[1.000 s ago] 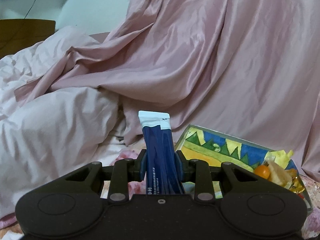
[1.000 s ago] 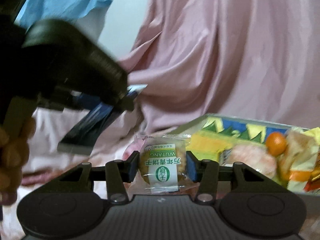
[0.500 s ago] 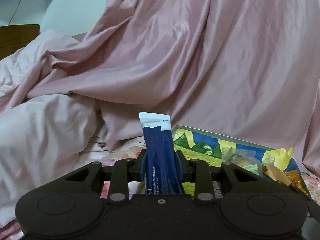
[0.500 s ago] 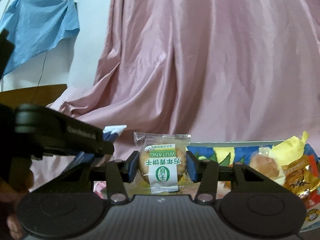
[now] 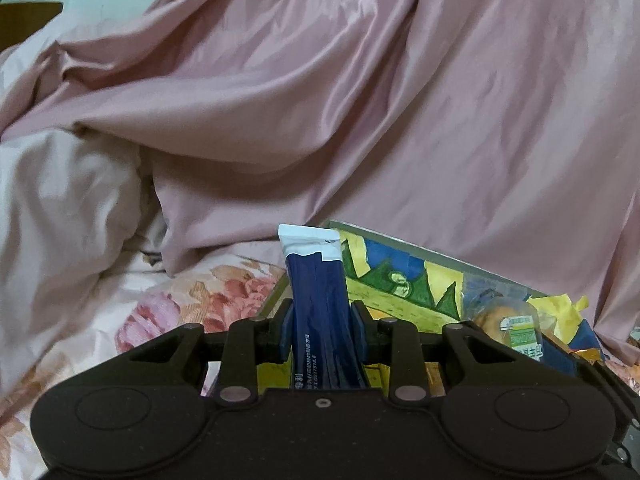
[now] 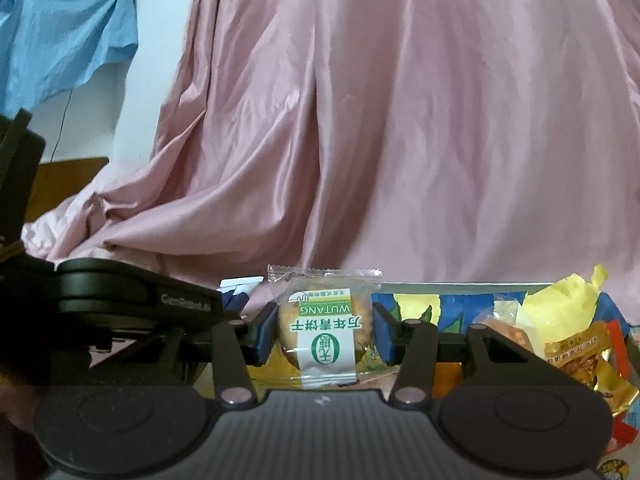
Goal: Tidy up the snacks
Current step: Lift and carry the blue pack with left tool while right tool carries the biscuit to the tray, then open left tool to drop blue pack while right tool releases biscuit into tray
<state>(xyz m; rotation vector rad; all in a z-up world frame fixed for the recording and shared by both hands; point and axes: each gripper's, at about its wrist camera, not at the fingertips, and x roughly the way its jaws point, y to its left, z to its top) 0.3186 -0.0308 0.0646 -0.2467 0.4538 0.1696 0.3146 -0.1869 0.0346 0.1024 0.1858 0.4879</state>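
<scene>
My left gripper (image 5: 322, 330) is shut on a dark blue stick packet (image 5: 318, 300) with a white top, held upright just in front of the near left corner of a colourful box (image 5: 400, 276). My right gripper (image 6: 324, 330) is shut on a clear wrapped biscuit (image 6: 325, 320) with a green and white label, held in front of the same box (image 6: 420, 304). The box holds several wrapped snacks (image 6: 580, 348), among them a like biscuit (image 5: 516, 326). The left gripper's body (image 6: 120, 300) shows at the left of the right wrist view.
A pink satin sheet (image 5: 360, 100) hangs behind the box. A rumpled pale quilt (image 5: 60, 220) lies at the left over a flowered bedcover (image 5: 180, 304). A blue cloth (image 6: 60, 40) hangs on the wall at upper left.
Both grippers have lowered and moved closer to the box, each holding its snack. The left gripper now sits lower at the left of the right wrist view.
</scene>
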